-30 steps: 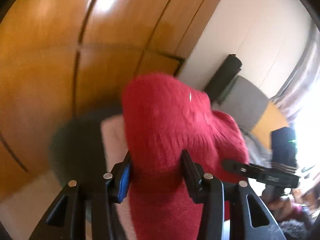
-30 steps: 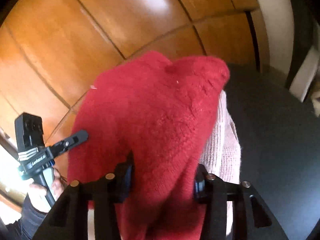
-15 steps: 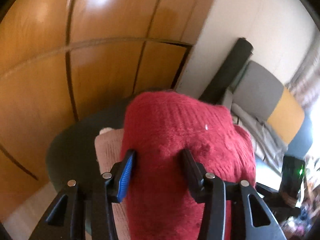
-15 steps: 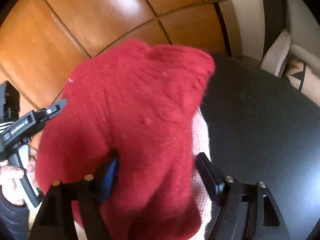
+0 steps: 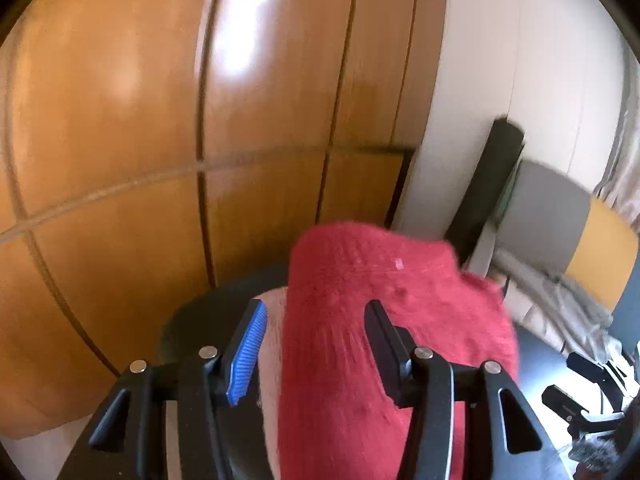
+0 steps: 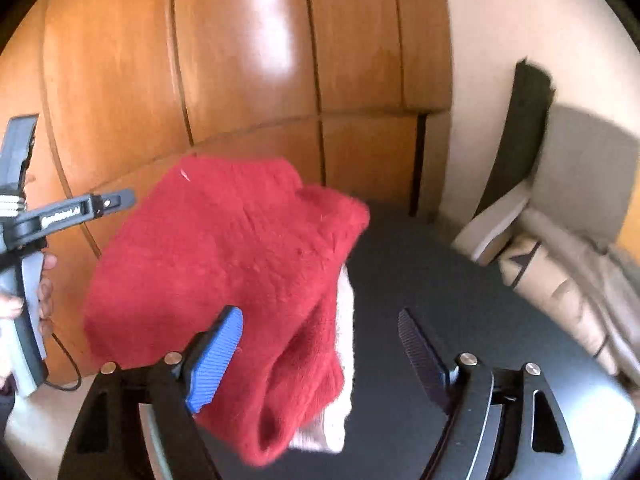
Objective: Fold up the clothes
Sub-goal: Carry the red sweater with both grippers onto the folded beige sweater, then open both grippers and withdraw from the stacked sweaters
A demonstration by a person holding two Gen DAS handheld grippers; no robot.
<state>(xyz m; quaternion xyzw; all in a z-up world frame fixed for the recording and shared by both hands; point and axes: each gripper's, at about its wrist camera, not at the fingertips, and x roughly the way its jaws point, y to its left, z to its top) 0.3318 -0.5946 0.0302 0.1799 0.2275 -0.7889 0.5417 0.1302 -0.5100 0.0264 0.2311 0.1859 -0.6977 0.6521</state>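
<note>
A red knit sweater (image 5: 340,280) lies bunched on a pale pink knit garment (image 5: 274,314), both on a dark round table (image 5: 192,320). My left gripper (image 5: 316,306) straddles the red sweater: the black finger touches the knit, and the blue pad (image 5: 246,352) stands off it with a gap. In the right wrist view the red sweater (image 6: 224,248) covers most of the pale garment (image 6: 345,312). My right gripper (image 6: 320,314) has its jaws opening wide, with only the sweater's edge by the blue pad (image 6: 216,360). A hand (image 6: 44,292) holds the left gripper (image 6: 124,198) at the left edge.
Glossy wooden wardrobe doors (image 5: 260,120) rise just behind the table (image 6: 440,280). To the right stand a dark rolled mat (image 6: 520,140), a grey and yellow chair (image 5: 560,216) and crumpled beige cloth (image 6: 568,288). The table's right half shows bare dark surface.
The right jaws went from clamped on the red sweater to wide apart, letting it go. The left jaws widened off the knit. Both grippers drew back and the sweater settled lower.
</note>
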